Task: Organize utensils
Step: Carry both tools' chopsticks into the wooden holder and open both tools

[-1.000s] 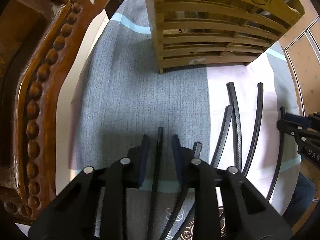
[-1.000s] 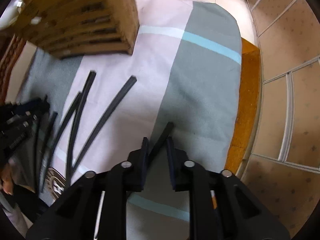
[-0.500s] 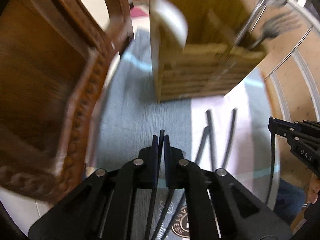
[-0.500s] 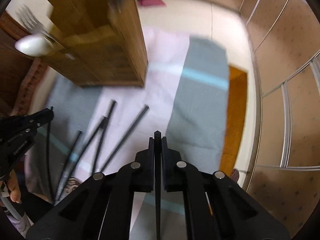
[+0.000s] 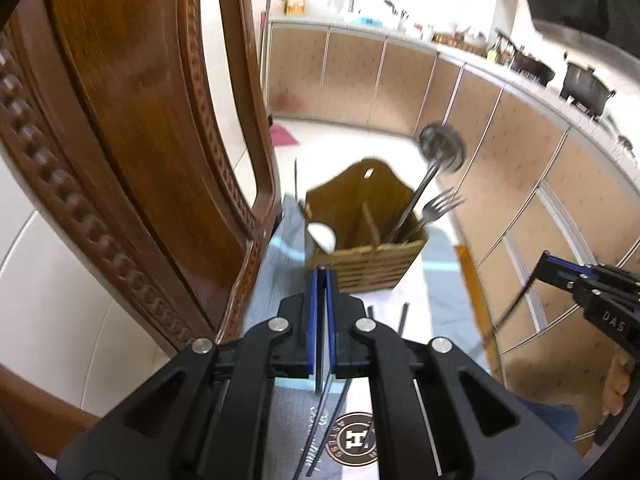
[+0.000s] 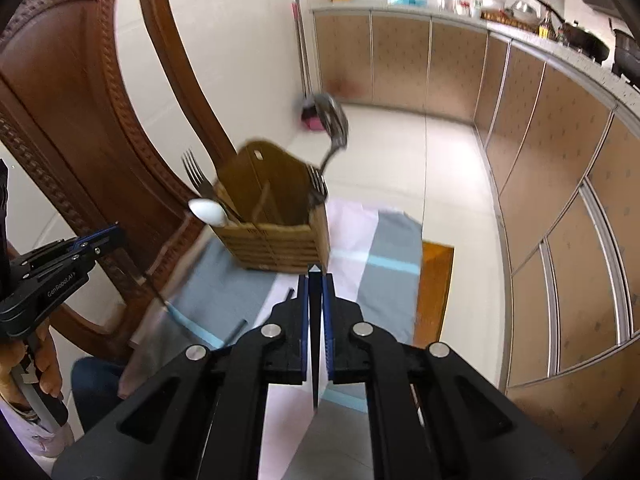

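Chopsticks are the work in hand: each gripper is clamped on 1 black chopstick, the left gripper (image 5: pixel 322 276) with its stick (image 5: pixel 319 364) running back between the pads, the right gripper (image 6: pixel 316 280) pinching another (image 6: pixel 315 336) the same way. Both hang in the air over the striped cloth (image 6: pixel 384 248), pointing toward the wooden utensil holder (image 5: pixel 366 258), which already carries a ladle (image 5: pixel 442 146), forks and a white spoon (image 6: pixel 208 211). Judging by that, the metal cutlery is sorted, and these 2 sticks are not yet in a compartment. More chopsticks (image 5: pixel 405 316) lie on the cloth in front of the holder, so several trips seem left. Only the left view shows the sticks lying across the round logo (image 5: pixel 354 440); only the right view shows a fork (image 6: pixel 196 176) at the holder's chair-side corner.
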The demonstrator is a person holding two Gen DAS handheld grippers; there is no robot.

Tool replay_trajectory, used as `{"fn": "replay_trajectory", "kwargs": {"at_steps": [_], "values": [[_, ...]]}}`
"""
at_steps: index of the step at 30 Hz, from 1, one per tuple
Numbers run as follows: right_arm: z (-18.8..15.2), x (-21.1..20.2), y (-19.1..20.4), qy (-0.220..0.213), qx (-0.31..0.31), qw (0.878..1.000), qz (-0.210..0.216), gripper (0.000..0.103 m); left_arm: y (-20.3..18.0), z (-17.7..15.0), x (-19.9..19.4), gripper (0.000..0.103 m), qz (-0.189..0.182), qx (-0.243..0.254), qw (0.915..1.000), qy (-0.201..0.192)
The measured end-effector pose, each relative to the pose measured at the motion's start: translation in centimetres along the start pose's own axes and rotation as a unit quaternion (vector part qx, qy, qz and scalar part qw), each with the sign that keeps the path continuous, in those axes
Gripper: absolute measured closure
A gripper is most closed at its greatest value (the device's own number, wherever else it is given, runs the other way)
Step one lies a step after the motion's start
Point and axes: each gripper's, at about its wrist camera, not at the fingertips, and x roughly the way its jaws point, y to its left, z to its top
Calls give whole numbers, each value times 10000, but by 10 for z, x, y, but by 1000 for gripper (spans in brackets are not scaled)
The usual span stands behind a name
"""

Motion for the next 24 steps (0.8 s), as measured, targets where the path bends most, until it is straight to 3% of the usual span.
{"fn": "replay_trajectory", "kwargs": {"at_steps": [7, 16, 19, 24], "values": [[20, -32, 11, -896, 81, 9959, 100, 96, -11, 36, -59, 99, -161, 88, 9979, -623], [76, -58, 24, -1597, -5, 9871, 88, 96, -25, 110, -101, 99, -176, 149, 9906, -1345], [89, -56, 28, -1743, -72, 9846, 103, 96, -25, 131, -96, 99, -183, 34, 9878, -1546], [104, -36, 26, -1682, -26, 9857, 109, 96, -24, 151, -55, 99, -174, -205, 9884, -1494]]}}
